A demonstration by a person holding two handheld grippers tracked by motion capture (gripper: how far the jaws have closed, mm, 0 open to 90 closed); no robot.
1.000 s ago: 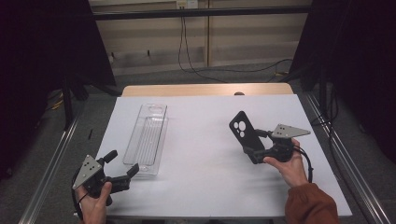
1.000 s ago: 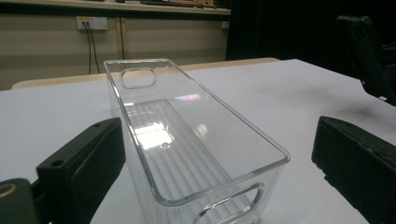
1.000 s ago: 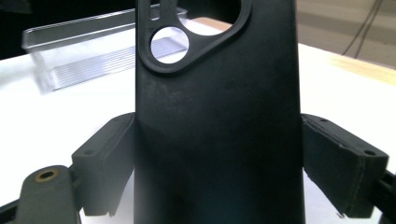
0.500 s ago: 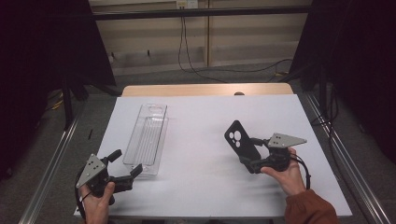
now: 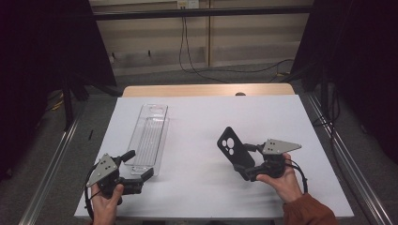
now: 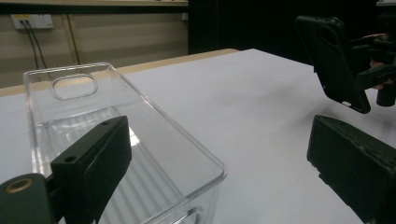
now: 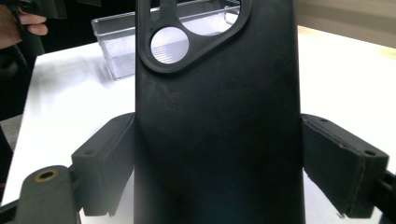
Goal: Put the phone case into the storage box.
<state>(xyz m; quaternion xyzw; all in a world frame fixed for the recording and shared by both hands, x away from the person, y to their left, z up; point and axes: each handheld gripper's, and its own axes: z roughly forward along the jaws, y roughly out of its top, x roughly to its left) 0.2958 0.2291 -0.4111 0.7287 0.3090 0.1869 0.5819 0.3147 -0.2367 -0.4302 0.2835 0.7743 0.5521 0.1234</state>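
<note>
Right gripper (image 5: 245,161) clenched on the black phone case (image 5: 236,150), held off the counter (image 5: 197,117). Left gripper (image 5: 136,166) gaping, empty, beside the clear tray (image 5: 149,136). Case probably bound for the tray; placing remains.

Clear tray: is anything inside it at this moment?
Nothing lies in the clear tray: its ribbed floor shows bare through the walls in the high view and left gripper view. The near end sits partly behind the open left gripper, so that corner is not fully checkable.

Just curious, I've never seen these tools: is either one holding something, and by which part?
The right gripper clamps the black phone case by its lower side edges, camera cutout uppermost. The left gripper holds nothing.
</note>
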